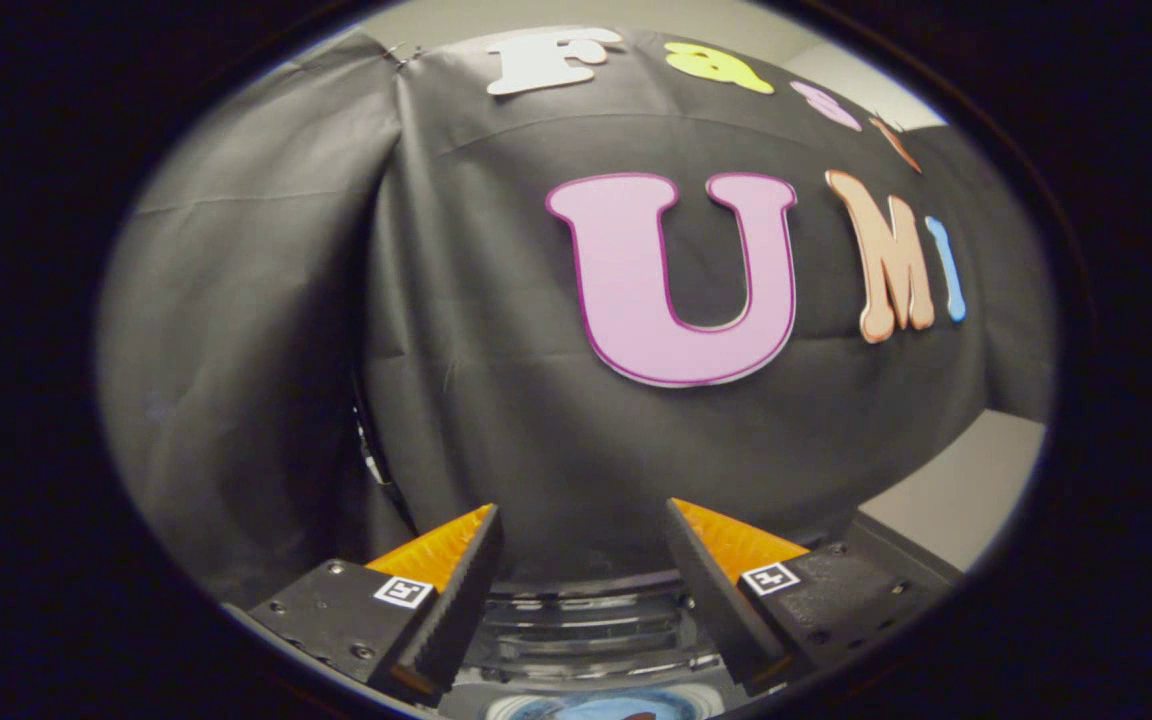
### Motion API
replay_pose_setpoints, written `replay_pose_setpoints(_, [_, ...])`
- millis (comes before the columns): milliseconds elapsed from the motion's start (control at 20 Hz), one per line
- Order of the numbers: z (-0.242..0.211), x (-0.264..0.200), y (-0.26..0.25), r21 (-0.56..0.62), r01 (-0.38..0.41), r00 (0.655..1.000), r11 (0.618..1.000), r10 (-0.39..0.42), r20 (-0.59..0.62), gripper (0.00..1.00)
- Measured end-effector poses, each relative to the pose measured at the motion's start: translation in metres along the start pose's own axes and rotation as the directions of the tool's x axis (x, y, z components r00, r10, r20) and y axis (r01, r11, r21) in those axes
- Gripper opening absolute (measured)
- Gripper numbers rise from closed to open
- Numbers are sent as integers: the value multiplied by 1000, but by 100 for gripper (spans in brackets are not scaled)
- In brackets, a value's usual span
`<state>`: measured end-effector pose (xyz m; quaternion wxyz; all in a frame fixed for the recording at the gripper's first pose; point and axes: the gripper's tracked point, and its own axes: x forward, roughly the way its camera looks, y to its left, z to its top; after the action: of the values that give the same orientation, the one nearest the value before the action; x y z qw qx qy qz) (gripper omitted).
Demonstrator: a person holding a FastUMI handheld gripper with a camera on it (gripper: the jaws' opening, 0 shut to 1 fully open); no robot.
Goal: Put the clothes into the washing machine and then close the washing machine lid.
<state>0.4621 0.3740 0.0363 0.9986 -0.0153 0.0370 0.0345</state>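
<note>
Gripper view is showing the claw (584,545) spread wide open, holding nothing. Just below its fingers, a round, shiny clear-plastic washing machine top (586,625) is peeking out, with something blue (601,706) inside. I cannot tell if the lid is shut.

Gripper (584,512) camera faces booth wall, seemingly close.

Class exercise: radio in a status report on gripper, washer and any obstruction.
Gripper open, holding nothing. Washer just below the fingers, blue inside at its bottom. Cloth wall beyond; nothing between fingers.
</note>
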Motion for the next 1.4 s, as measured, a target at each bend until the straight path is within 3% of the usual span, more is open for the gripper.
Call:
replay_pose_setpoints(50, [-6, 7, 4, -40, -1, 1000, 999, 1, 8, 96])
replay_pose_setpoints(400, [-40, 49, 16, -15, -14, 995, 1000, 12, -102, 97])
replay_pose_setpoints(500, [-54, 50, 20, 7, -32, 984, 999, 33, -173, 96])
replay_pose_setpoints(550, [-47, 56, 21, 11, -41, 991, 999, 42, -126, 96])
replay_pose_setpoints(600, [-59, 55, 21, 11, -64, 981, 998, 65, -182, 96])
replay_pose_setpoints(1150, [-47, 50, 21, 12, -85, 992, 996, 86, -95, 98])
replay_pose_setpoints(1400, [-44, 48, 16, 8, -38, 996, 999, 38, -84, 97])
